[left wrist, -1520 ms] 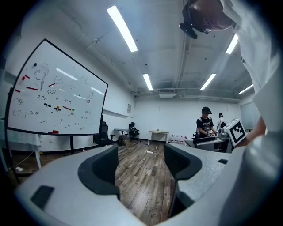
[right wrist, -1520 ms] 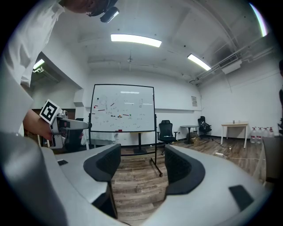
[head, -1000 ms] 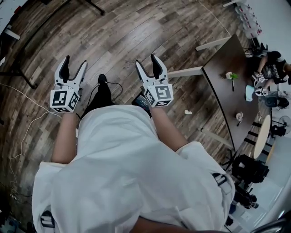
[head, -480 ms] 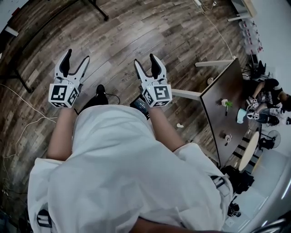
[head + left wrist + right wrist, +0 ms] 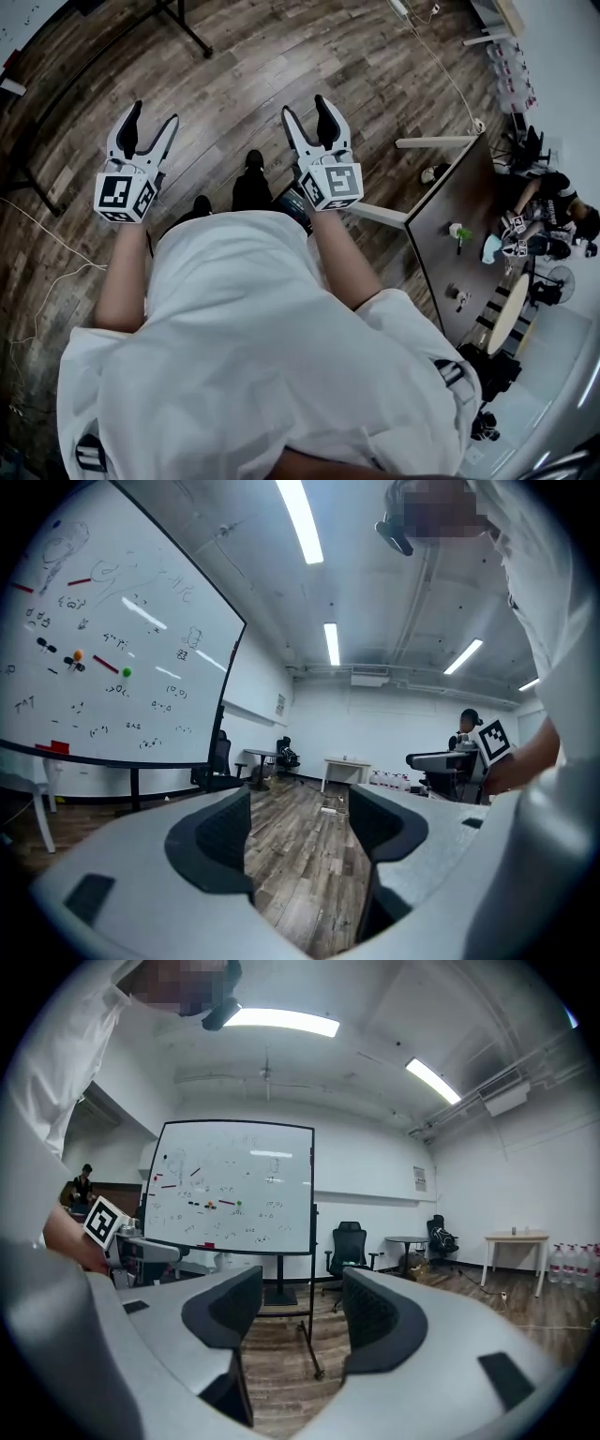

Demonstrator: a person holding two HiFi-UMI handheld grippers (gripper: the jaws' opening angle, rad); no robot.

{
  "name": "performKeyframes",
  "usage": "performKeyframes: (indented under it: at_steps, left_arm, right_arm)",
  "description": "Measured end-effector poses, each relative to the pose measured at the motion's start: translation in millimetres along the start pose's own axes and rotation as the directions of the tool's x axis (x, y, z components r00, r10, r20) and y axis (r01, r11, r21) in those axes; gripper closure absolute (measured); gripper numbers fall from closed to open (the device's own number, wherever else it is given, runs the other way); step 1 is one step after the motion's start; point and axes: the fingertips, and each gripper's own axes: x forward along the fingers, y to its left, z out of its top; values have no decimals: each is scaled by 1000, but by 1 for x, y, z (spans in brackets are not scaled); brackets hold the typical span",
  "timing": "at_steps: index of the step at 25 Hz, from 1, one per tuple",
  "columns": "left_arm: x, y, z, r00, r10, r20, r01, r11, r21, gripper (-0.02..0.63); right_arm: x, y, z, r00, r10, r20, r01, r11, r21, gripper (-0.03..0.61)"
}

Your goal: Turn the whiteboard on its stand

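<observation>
The whiteboard [image 5: 234, 1190] stands upright across the room, straight ahead of your right gripper [image 5: 295, 1312] and well apart from it. In the left gripper view the same whiteboard [image 5: 103, 639] fills the left side, seen at a slant. It is one board: a white face in a thin dark frame, covered in small black scribbles, with a few short red strokes and small dots in green, orange and black. A red block lies at its bottom edge. Its dark stand [image 5: 281, 1290] rests on the wooden floor [image 5: 281, 66].

Neither gripper touches the board. Your left gripper [image 5: 150, 122] has its jaws apart, with only floor showing between them. Your right gripper [image 5: 311, 108] also has its jaws apart and holds nothing.

Past the board you have two black office chairs [image 5: 349, 1246], one small round table [image 5: 408, 1239] and one pale desk [image 5: 516, 1237]. To your right, one more person [image 5: 553, 202] sits at a long dark table [image 5: 459, 211].
</observation>
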Motion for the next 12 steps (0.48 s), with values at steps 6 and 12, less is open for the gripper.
performKeyframes:
  at_steps: [6, 12]
  left_arm:
    - [65, 30, 8, 996, 85, 5, -85, 996, 10, 303]
    - [151, 36, 24, 986, 168, -6, -168, 985, 23, 302]
  right_arm:
    - [62, -70, -8, 1000, 26, 12, -26, 999, 23, 314]
    - [127, -142, -1, 994, 108, 25, -109, 992, 61, 318]
